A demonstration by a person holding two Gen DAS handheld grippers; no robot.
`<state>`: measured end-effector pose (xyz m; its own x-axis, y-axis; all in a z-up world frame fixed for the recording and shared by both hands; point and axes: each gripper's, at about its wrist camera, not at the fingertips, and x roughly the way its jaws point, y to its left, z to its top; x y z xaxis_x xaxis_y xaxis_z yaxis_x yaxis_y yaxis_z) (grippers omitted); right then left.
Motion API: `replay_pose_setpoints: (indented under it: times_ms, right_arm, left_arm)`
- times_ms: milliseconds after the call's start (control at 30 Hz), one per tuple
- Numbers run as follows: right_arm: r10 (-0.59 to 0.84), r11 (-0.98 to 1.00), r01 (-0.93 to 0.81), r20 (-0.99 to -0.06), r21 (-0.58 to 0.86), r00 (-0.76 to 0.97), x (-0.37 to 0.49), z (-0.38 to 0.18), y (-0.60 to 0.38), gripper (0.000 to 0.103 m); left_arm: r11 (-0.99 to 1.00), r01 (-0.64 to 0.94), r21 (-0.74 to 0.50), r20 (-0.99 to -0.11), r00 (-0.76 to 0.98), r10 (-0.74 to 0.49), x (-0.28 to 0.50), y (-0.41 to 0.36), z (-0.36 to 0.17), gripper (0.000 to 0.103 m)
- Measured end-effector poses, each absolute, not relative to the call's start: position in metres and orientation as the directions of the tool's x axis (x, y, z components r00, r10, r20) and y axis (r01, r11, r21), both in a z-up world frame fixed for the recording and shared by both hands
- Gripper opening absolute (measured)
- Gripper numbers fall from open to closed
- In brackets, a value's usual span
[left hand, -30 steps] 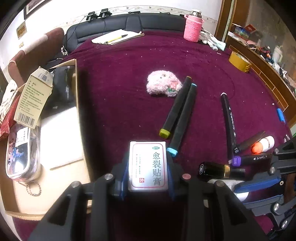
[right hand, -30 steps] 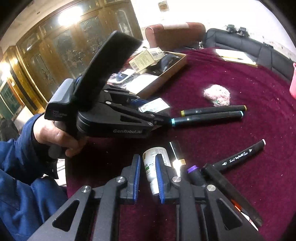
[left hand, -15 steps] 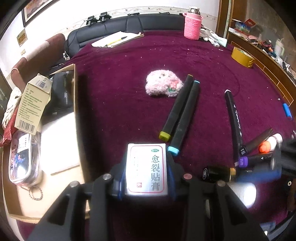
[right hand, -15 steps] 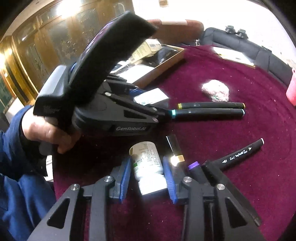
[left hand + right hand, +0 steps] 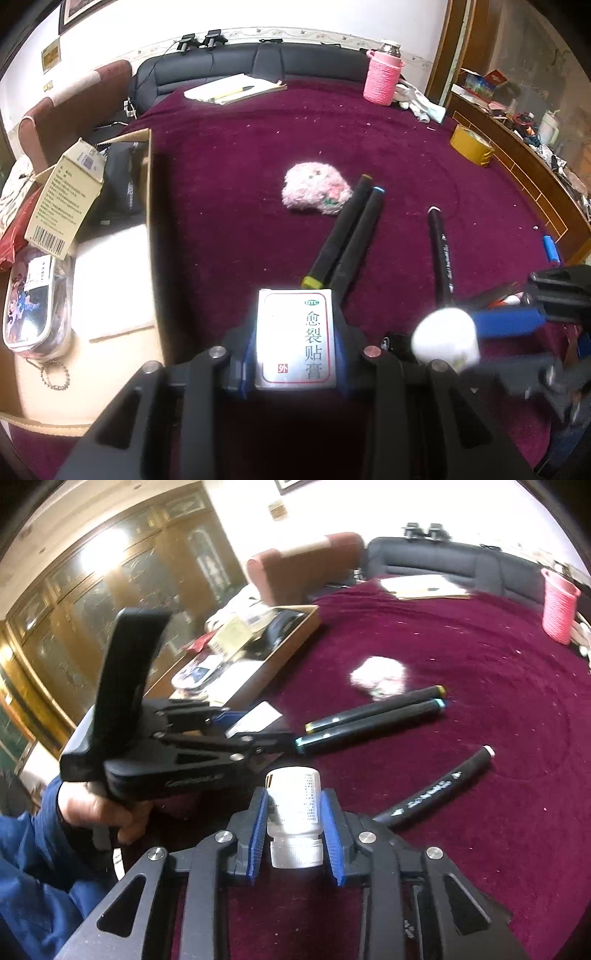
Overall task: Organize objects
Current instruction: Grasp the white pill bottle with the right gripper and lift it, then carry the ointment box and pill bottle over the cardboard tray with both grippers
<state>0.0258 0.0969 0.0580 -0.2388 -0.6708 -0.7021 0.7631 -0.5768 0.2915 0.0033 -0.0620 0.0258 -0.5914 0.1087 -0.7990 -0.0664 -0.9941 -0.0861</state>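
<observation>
Left gripper (image 5: 295, 339) clamped on flat box (image 5: 295, 338), red-bordered white label with Chinese print facing up, held above maroon cloth (image 5: 229, 206), near tray (image 5: 149, 206) edge. Right gripper (image 5: 293, 821) closed on white bottle (image 5: 293, 812), blue pads (image 5: 258, 821) pressing both sides, cap toward camera, lifted off cloth. Two markers (image 5: 347, 236) lying side by side, touching, just beyond box; pink fluffy lump (image 5: 314, 192) beside their far ends. Third marker (image 5: 439, 790) alone, right of bottle. Tray at left holding barcode carton (image 5: 62, 199), clear pouch (image 5: 33, 302), white pad (image 5: 110, 280), black item. Pink knit cup (image 5: 382, 79) at far edge.
</observation>
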Motion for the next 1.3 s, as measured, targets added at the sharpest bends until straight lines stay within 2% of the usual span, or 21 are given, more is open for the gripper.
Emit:
replay_pose_setpoints:
  times_ms: [733,1067,1133,1233,1300]
  right_arm:
    - [-0.717,-0.652,0.594,-0.638,0.471,-0.281,-0.016,0.055,0.131,0.031]
    - [-0.722,-0.659,0.554,-0.634,0.508,-0.277,-0.021,0.052,0.132,0.030]
    - [-0.699,-0.670,0.581,-0.656,0.461,-0.286,-0.016,0.054,0.125,0.030]
    - [-0.604,-0.722,0.616,-0.720,0.314,-0.341,-0.005,0.051,0.106,0.032]
    - [-0.573,-0.712,0.654,-0.751,0.257,-0.328,0.003,0.044,0.092,0.037]
  left_arm:
    - [-0.985,-0.072,-0.155,-0.770,-0.616,0.166,0.015,-0.066,0.043,0.033]
    - [-0.980,-0.076,-0.186,-0.743,-0.642,0.191,0.023,-0.077,0.057,0.033]
    - [-0.979,-0.075,-0.189,-0.741,-0.644,0.192,0.024,-0.079,0.057,0.033]
    - [-0.978,-0.072,-0.197,-0.741,-0.642,0.196,0.025,-0.082,0.057,0.033]
    - [-0.978,-0.070,-0.194,-0.745,-0.638,0.194,0.024,-0.082,0.055,0.033]
